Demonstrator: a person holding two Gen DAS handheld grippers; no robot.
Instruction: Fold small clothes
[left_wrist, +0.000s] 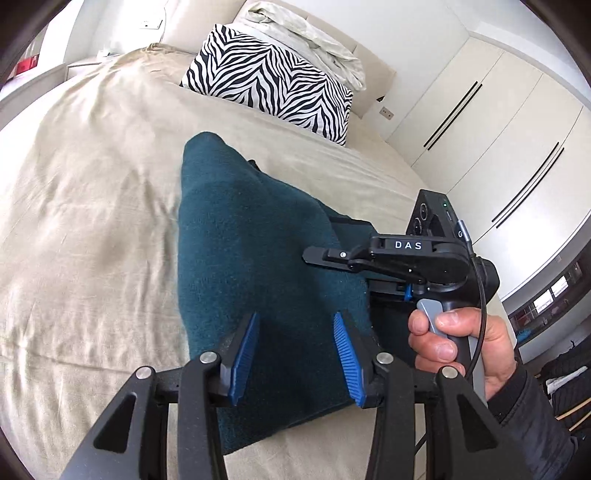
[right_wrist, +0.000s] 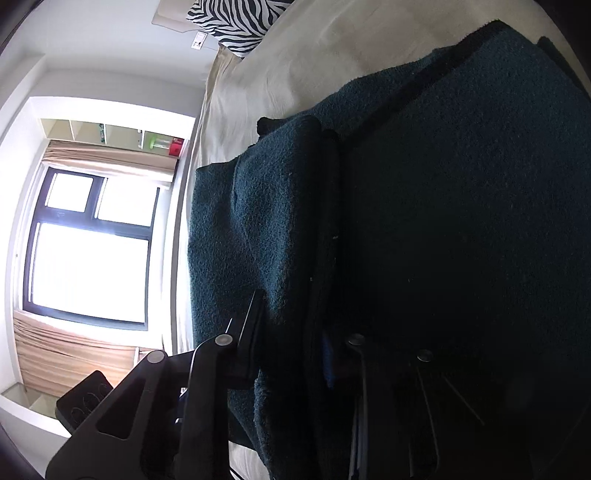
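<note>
Left gripper (left_wrist: 295, 350) jaws open over teal garment (left_wrist: 258, 236); right gripper (left_wrist: 332, 254) grips its edge, fingertips hidden.

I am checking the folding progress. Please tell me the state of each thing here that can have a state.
Teal garment: lying on the bed, part folded over, one edge lifted.
Left gripper: open above the garment.
Right gripper: shut on the garment's edge.
Wardrobe doors: closed.
Zebra pillow: lying on the bed.

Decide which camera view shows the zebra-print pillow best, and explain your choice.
The left wrist view: the zebra-print pillow lies nearly whole and well lit at the head of the bed. The right wrist view catches only its cropped corner at the top edge.
</note>
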